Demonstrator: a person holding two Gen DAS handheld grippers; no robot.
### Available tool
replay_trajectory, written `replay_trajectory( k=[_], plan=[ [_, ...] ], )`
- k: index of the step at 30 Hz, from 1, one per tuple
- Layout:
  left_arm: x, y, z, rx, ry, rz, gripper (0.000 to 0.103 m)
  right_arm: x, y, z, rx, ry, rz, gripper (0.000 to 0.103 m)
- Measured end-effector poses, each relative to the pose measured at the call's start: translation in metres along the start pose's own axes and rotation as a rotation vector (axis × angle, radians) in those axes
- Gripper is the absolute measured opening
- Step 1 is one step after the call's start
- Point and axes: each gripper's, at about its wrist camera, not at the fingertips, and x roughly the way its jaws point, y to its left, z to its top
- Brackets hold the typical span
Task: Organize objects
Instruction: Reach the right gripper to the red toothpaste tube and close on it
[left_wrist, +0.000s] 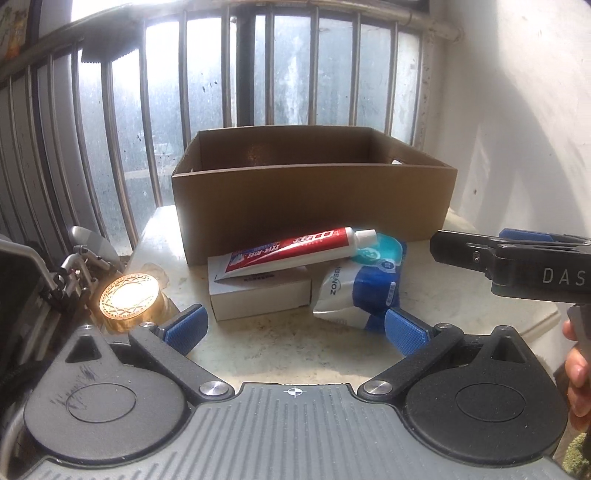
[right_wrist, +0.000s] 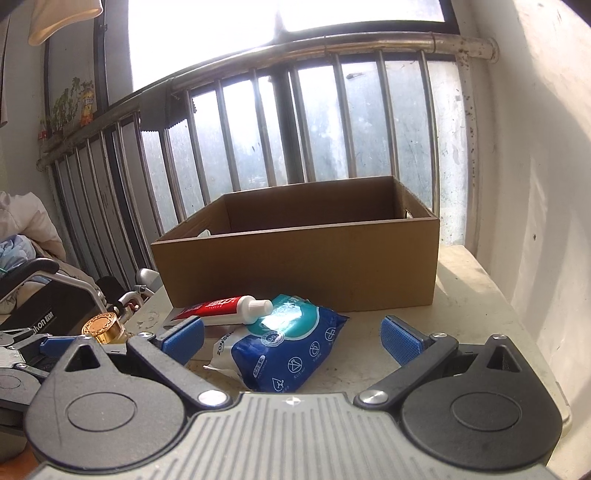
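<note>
Jaws wide apart, both empty.

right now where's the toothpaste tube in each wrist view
Left wrist view: toothpaste tube lies centre frame, slanted across the white box, cap toward the wipes pack.
Right wrist view: toothpaste tube sits left of centre, partly behind the left blue pad, cap touching the wipes pack.
Shared landmark: the open cardboard box directly behind it.
</note>
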Motion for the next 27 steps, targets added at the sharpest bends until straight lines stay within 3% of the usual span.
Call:
replay_trajectory(
  k=[5, 13, 17, 22, 25, 27],
  plan=[
    [0.018, -0.007, 0.007, 0.011, -0.013, -0.051, 0.103, 0.017, -0.013, 0.010, 0.006, -0.011, 0.054, 0.103],
    [0.033, -0.014, 0.016, 0.033, -0.070, -0.098, 0.102, 0.057, -0.020, 0.036, -0.008, 0.046, 0.258, 0.103],
    [0.044, -0.014, 0.018, 0.007, -0.060, -0.121, 0.099, 0.076, -0.013, 0.047, -0.052, 0.083, 0.350, 0.101],
    [0.055, -0.013, 0.019, -0.020, -0.043, -0.136, 0.099, 0.097, 0.001, 0.053, -0.127, 0.149, 0.418, 0.086],
    [0.059, -0.012, 0.020, -0.026, -0.041, -0.150, 0.098, 0.106, 0.009, 0.052, -0.177, 0.176, 0.416, 0.082],
    [0.061, -0.010, 0.021, -0.033, -0.038, -0.158, 0.095, 0.112, 0.014, 0.052, -0.209, 0.197, 0.418, 0.074]
  ],
)
